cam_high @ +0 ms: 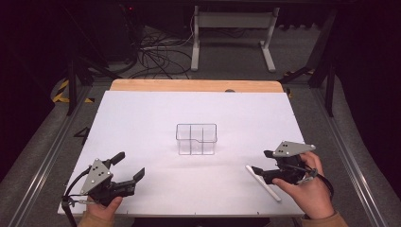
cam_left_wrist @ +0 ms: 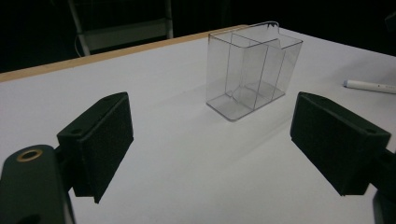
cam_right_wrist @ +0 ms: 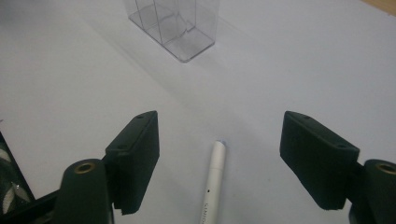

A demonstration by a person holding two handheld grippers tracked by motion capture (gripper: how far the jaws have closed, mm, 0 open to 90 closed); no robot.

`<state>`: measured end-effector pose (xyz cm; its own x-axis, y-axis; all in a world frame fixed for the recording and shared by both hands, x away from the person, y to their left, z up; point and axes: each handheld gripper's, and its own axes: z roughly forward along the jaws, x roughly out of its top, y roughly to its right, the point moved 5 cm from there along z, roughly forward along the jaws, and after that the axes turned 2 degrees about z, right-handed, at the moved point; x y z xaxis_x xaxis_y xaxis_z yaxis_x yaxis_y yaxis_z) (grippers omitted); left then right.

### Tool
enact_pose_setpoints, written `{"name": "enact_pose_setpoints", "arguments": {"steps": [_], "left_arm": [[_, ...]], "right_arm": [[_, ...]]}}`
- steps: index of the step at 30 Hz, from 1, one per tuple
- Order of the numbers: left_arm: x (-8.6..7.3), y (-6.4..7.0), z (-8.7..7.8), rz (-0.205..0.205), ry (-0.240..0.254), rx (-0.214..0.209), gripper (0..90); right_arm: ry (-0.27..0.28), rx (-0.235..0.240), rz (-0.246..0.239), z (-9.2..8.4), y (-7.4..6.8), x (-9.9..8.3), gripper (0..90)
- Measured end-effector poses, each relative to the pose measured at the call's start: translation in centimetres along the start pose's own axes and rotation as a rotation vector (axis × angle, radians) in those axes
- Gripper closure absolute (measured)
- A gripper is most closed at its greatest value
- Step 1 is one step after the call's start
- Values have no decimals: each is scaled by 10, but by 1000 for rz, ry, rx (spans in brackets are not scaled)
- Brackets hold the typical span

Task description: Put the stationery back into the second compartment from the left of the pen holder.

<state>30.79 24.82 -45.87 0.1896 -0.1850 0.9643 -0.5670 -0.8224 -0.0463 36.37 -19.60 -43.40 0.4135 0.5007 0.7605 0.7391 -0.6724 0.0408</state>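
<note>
While the right tool [cam_right_wrist: 219, 158] hangs wide open over the pen [cam_right_wrist: 213, 184], nothing is gripped yet, and the job looks to be lifting that pen and standing it in the clear box [cam_high: 196, 139]. Seen from above, the pen [cam_high: 263, 183] lies flat on the white desk [cam_high: 156, 113] near its front right edge, just beside the right tool [cam_high: 260, 162] and well apart from the box, which stands upright near the middle. From the right gripper view the pen runs lengthwise between the jaws, parallel to the pads, so a straight closing should pinch it across its barrel; lowering until the pads flank the barrel and nearly touch the desk would likely give the surest hold. A round, smooth barrel may roll or slip, so I would close gently, centred along its length rather than at the tip. Tilting it upright before reaching the box should make it easier to drop into one compartment without knocking the thin dividers. Its light, empty walls could slide if bumped. Over at the front left, the left tool [cam_high: 128, 165] is also spread open and empty, aimed at the box [cam_left_wrist: 250, 70], and could steady it.
</note>
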Motion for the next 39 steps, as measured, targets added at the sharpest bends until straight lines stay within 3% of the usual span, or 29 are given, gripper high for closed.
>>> {"name": "enact_pose_setpoints", "arguments": {"steps": [9, 20, 31, 39], "left_arm": [[0, 0, 0, -2, 7, -1, 140], [0, 1, 0, -2, 6, 1, 140], [0, 0, -2, -4, 7, 6, 140], [-1, 0, -3, -3, 2, 9, 140]], "right_arm": [[-4, -42, 23, 8, -1, -4, 298], [-40, -53, 135, 14, 1, -9, 369], [-157, -88, 188, 23, 4, -15, 454], [-251, -61, 222, 30, 0, -21, 520]]}}
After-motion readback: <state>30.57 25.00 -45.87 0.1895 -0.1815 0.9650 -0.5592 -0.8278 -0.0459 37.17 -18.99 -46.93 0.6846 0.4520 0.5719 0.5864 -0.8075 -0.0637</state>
